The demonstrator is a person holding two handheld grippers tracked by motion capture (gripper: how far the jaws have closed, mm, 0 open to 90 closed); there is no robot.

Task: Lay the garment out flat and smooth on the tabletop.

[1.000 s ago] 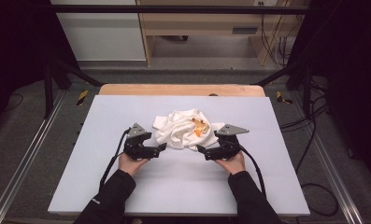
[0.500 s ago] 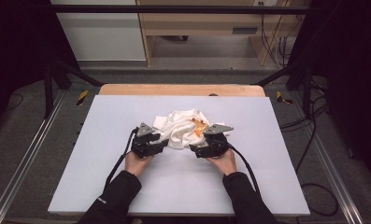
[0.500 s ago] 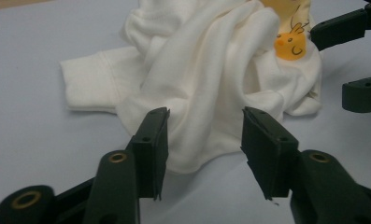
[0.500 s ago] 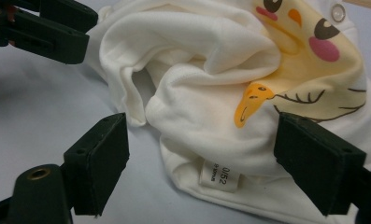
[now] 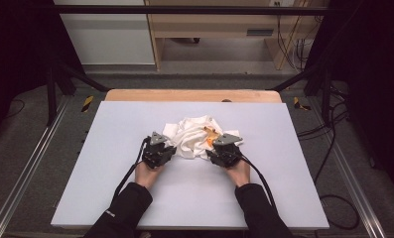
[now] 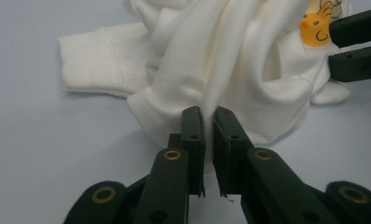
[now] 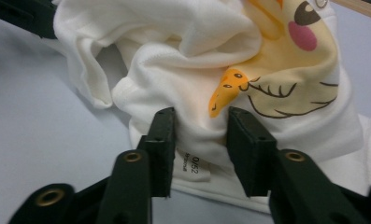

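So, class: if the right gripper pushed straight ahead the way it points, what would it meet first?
The white garment: the right gripper already has a bunched fold and the label between its open jaws.

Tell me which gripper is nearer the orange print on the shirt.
Right. The right gripper straddles the shirt just below the orange print; the left gripper pinches a fold at the far side.

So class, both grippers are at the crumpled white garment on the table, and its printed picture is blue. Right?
Not quite: the printed picture on the garment is yellow and orange, not blue, as the right gripper view shows. Both grippers are at it on the table.
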